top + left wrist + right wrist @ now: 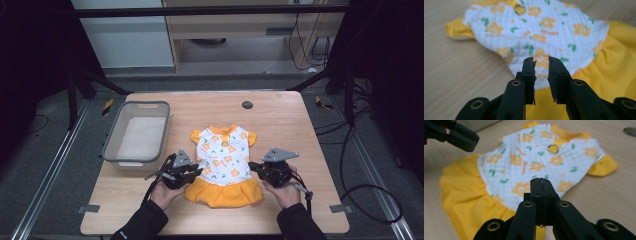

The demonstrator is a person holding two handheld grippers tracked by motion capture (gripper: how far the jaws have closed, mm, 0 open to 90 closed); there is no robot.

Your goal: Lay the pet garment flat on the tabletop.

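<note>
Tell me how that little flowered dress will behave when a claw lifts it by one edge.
The dress lies flat on the table, so it is probably floppy and would sag from a single pinch. The gathered orange skirt looks thin and likely bunches if pushed. The quilted white bodice may hold shape slightly better. It seems light, neither fragile nor apt to roll.

On the small dress (536, 32), you can read the word "flower" printed in orange on the white quilted bodice, just right of its metal ring (519, 9). More orange words lie beside other printed blossoms there, but they are too blurred to read.
</note>
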